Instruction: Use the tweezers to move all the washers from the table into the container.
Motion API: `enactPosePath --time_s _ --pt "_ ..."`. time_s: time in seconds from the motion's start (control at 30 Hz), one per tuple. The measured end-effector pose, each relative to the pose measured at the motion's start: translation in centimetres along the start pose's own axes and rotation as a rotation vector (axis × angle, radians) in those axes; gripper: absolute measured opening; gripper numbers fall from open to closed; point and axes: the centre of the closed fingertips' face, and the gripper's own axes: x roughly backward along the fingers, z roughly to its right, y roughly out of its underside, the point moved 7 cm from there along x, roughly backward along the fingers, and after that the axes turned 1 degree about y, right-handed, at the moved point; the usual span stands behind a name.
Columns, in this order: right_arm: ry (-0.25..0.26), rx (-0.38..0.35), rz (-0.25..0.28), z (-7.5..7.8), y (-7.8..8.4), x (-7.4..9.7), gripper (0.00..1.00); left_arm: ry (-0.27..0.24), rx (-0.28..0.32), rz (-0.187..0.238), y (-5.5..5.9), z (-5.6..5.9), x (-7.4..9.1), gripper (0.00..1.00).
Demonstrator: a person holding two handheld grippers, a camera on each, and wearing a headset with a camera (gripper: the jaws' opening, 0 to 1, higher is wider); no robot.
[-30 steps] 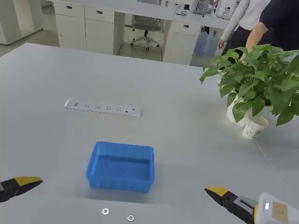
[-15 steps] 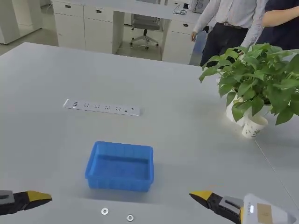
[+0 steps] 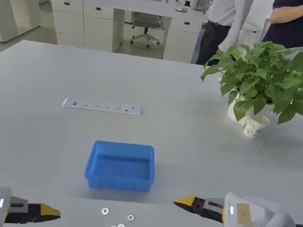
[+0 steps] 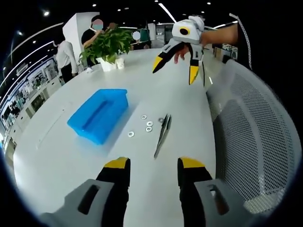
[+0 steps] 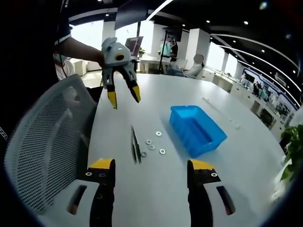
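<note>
Five washers (image 5: 151, 147), or so it looked, lay on the table (image 5: 142, 198) beside one pair of tweezers (image 5: 135, 144), near the single blue container (image 5: 196, 128). Left gripper (image 4: 150, 170) and right gripper (image 5: 151, 168) both gaped, holding nothing.

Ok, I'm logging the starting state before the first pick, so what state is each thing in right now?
Left tongs: open, empty.
Right tongs: open, empty.
Tweezers: lying flat on the table, not held.
Washers: loose on the table beside the tweezers, outside the container.
Container: upright, looks empty.
</note>
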Motion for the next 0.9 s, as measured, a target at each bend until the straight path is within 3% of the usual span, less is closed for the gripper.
enactPosePath --time_s 0.33,0.5,0.9 --pt "-0.084 0.106 -0.074 -1.0 0.3 -2.1 0.49 0.035 -0.059 -0.083 0.7 -0.1 -1.2 0.30" --pt "-0.111 0.154 -0.090 -1.1 0.3 -3.0 0.44 0.048 -0.071 -0.093 0.5 -0.2 -1.8 0.28" --pt "-0.161 0.176 -0.112 -1.2 0.4 -4.9 0.33 0.087 -0.100 -0.127 0.5 -0.7 -3.0 0.22"
